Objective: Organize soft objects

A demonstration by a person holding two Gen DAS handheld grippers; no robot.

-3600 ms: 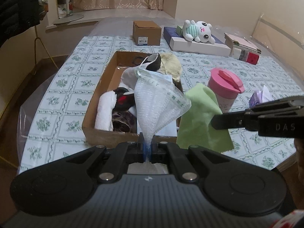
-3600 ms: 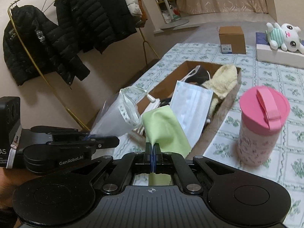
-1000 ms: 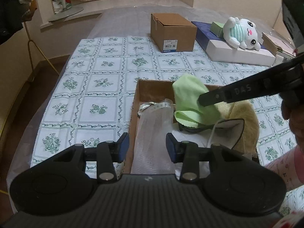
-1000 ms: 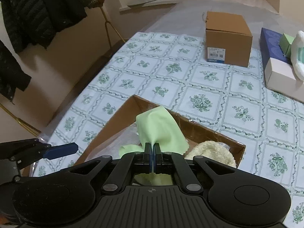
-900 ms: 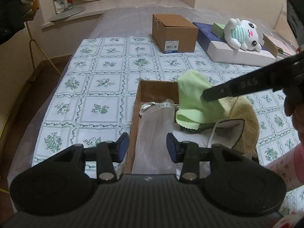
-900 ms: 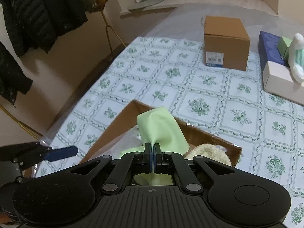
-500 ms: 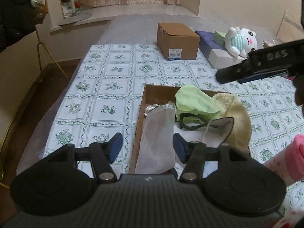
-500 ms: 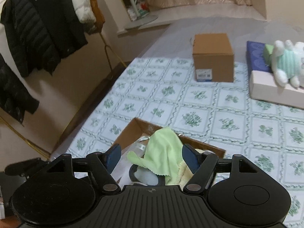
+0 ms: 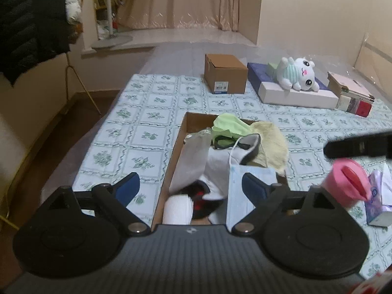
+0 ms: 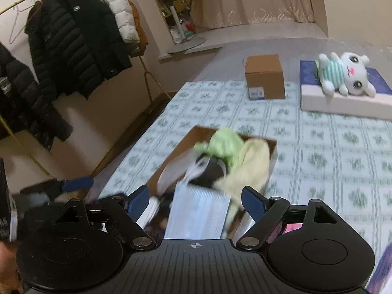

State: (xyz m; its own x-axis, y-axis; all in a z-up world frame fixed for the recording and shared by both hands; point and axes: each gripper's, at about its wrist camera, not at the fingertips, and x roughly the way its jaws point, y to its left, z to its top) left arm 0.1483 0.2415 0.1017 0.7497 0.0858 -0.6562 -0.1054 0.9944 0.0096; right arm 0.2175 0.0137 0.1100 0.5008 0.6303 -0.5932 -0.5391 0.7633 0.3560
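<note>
An open cardboard box [image 9: 177,144] [image 10: 204,129] on the patterned tablecloth holds the soft things. At its far end lies a green cloth [image 9: 227,125] [image 10: 225,142]. A clear mesh bag [image 9: 193,156] lies along the box's left side, a cream knit hat [image 9: 272,142] [image 10: 250,166] on its right, and a blue face mask [image 9: 247,191] [image 10: 198,215] at the near end. My left gripper [image 9: 191,188] hangs above the near end with its jaws opening and nothing gripped. My right gripper [image 10: 195,202] is also opening, and its pads press on nothing.
A pink cup [image 9: 348,183] and a purple tissue pack [image 9: 377,196] stand to the right of the box. At the back are a small brown carton [image 9: 225,77], a plush toy [image 9: 296,76] on a flat box, and books [image 9: 352,95]. Coats [image 10: 73,44] hang left of the table.
The right gripper let go of the green cloth and the left gripper released the clear bag; both now lie in the box. Both grippers opened wide and drew back and upward.
</note>
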